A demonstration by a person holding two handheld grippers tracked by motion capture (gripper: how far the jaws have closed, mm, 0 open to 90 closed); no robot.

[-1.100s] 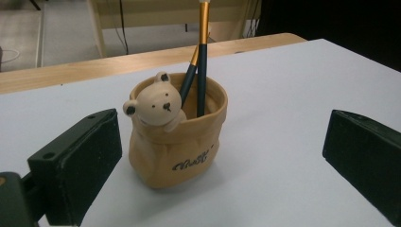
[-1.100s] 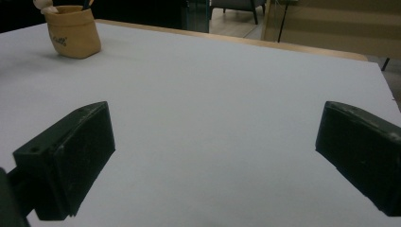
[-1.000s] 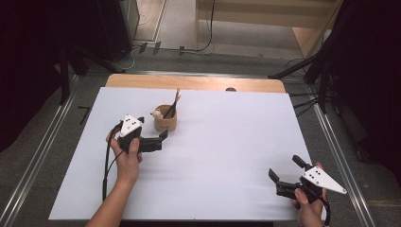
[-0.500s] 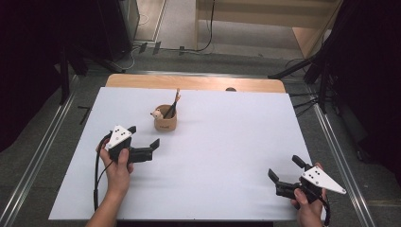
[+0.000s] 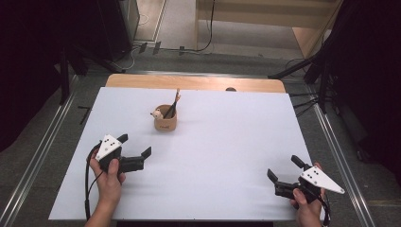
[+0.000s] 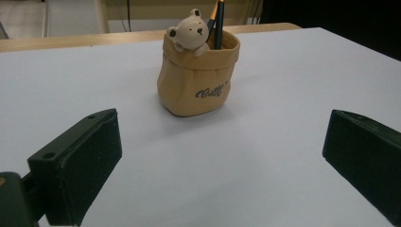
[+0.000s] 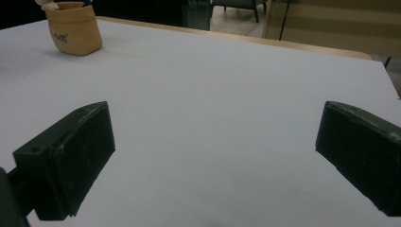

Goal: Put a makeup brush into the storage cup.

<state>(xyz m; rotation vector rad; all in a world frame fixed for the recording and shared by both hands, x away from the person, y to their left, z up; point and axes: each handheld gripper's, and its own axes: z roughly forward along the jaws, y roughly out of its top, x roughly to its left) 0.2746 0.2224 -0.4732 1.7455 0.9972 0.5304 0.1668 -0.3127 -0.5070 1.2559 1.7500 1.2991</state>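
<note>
Tan bear pen holder [image 5: 165,121] upright mid-table, far side, pencils [image 5: 172,106] inside. Prob ceramic: stiff, smooth, chippable, top-heavy w/ pencils. Best gripped low across body, not rim. Left gripper [image 5: 138,147] near, jaws wide, empty. Right gripper [image 5: 285,168] well apart, jaws wide, empty.

1 tan bear holder [image 5: 165,124], 2 pencils [image 5: 173,105] inside it, 2 tools, left [image 5: 135,146] and right [image 5: 283,170], 1 table [image 5: 227,142]

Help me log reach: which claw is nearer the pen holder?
Left. The left claw sits just in front of the pen holder; the right claw is far off at the table's near right corner.
</note>
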